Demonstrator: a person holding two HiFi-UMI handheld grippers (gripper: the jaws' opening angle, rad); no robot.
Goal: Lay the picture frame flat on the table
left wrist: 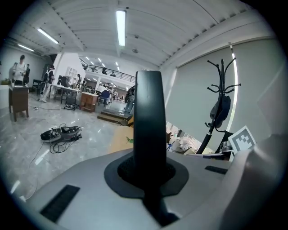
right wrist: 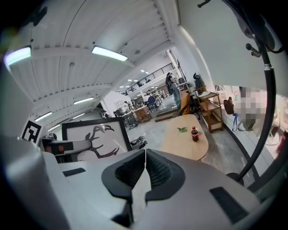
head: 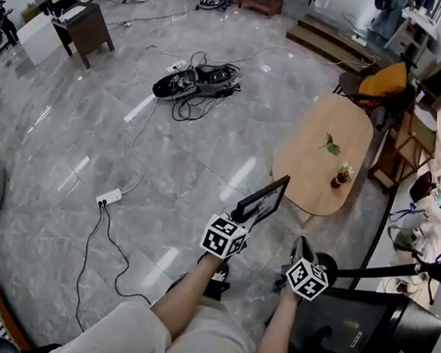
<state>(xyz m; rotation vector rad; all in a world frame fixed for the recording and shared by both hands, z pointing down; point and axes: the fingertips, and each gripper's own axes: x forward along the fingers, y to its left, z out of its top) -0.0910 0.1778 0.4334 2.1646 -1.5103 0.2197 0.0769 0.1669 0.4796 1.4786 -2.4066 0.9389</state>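
The picture frame [head: 263, 200] is black-rimmed and holds a deer-antler print [right wrist: 92, 137]. It is held upright in the air over the floor, short of the oval wooden table [head: 320, 159]. My left gripper [head: 243, 216] is shut on the frame's edge, which rises as a dark bar [left wrist: 150, 117] between the jaws. My right gripper [head: 300, 251] hangs beside it on the right, apart from the frame. In the right gripper view its jaws [right wrist: 145, 168] are closed together with nothing between them.
On the table lie a green leaf [head: 331, 144] and a small red bottle [head: 338, 179]. A black coat stand [left wrist: 220, 108] and a dark office chair [head: 362, 332] are close on my right. Cables and gear [head: 196, 83] and a power strip [head: 109, 196] lie on the floor.
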